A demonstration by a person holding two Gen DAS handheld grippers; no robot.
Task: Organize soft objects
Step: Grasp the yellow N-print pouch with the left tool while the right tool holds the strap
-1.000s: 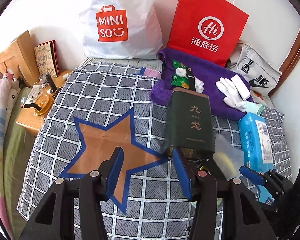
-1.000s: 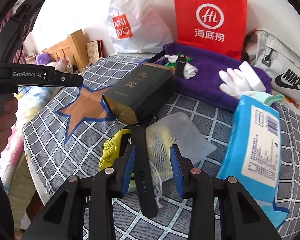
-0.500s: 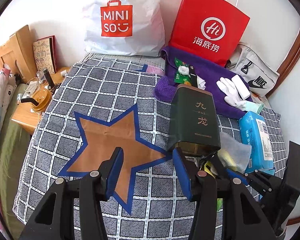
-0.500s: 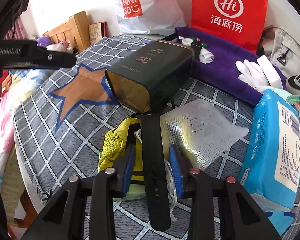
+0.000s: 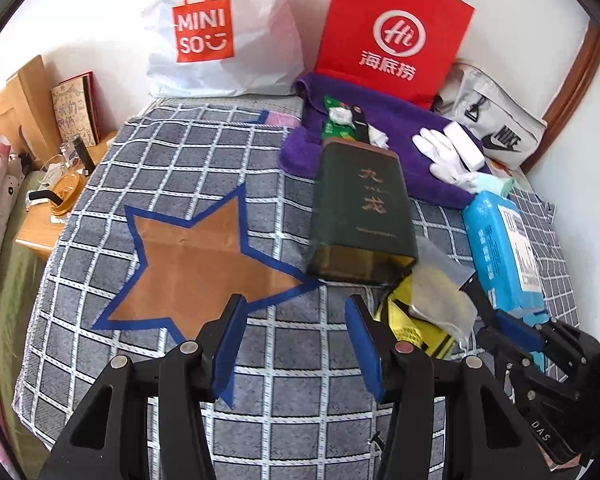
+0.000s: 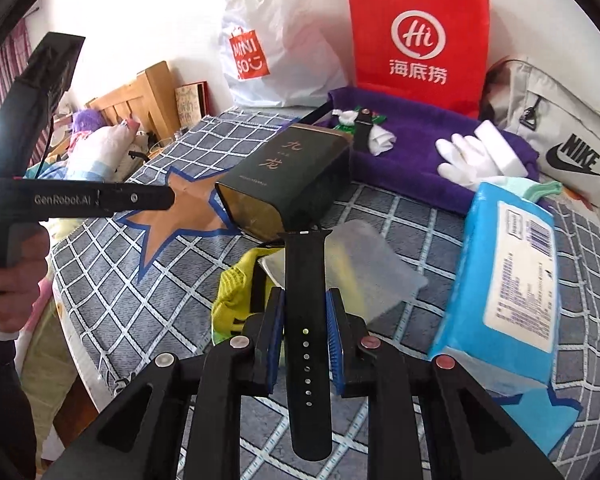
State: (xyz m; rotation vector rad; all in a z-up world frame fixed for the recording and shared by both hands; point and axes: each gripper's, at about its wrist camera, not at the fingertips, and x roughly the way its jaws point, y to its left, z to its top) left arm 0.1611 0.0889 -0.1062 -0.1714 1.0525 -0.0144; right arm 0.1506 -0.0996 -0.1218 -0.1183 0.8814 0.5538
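The black watch strap runs up the lower centre of the right wrist view, clamped between the right gripper whose jaws have just been closing onto it, probably to carry it off the checked cloth for sorting. Its far end points toward the open mouth of the dark green tin, lying on its side. The left gripper hovers unclenched and empty over the brown star. Yellow mesh and a frosted pouch are partly hidden behind the strap; the tin's interior is unreadable.
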